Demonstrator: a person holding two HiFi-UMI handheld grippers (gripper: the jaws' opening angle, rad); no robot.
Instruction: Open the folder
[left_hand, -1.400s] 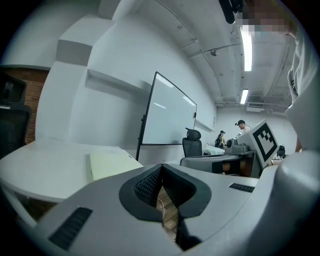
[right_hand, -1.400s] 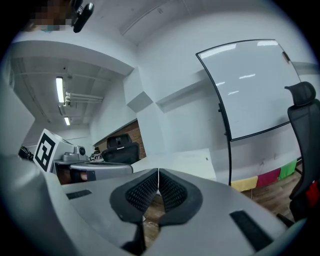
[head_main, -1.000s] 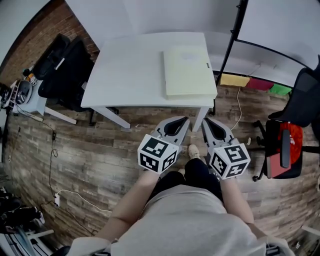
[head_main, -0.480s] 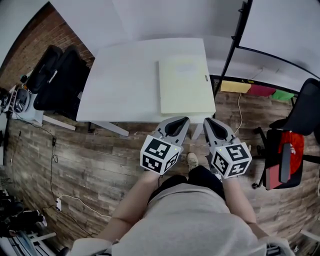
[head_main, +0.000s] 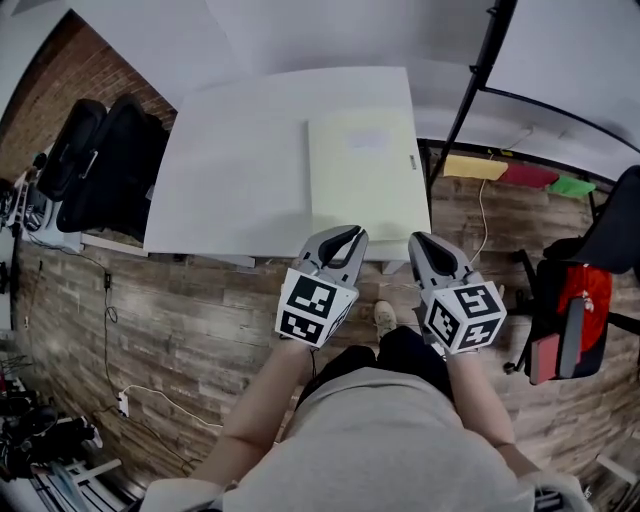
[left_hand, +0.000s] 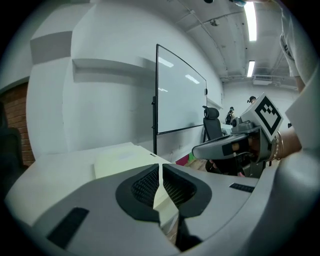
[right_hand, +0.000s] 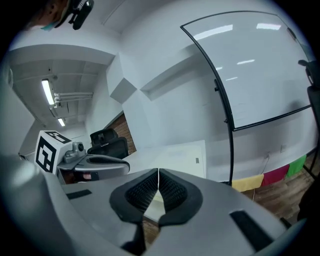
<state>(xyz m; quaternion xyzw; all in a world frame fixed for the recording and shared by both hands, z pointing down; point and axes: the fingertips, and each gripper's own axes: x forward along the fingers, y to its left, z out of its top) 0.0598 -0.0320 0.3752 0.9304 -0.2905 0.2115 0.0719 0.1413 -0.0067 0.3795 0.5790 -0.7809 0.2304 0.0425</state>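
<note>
We held the left gripper (head_main: 350, 233) and right gripper (head_main: 416, 241) empty, jaws together. The closed folder (head_main: 362, 175) lay just ahead of them

A person wears a pale grey-beige T-shirt (head_main: 370, 440) with short sleeves. Just above the T-shirt in the head view, dark trousers (head_main: 400, 355) show, and beyond them one light-coloured shoe (head_main: 385, 318). Up and left of the T-shirt is the left gripper (head_main: 349, 233); up and right of it is the right gripper (head_main: 419, 241). Each has a smooth light grey shell with rounded, tapering jaws lined with black ribbed pads (left_hand: 145, 186). Each carries a white cube (head_main: 315, 305) printed with bold black square markers. A thin bracelet (left_hand: 276, 147) circles the right wrist.
</note>
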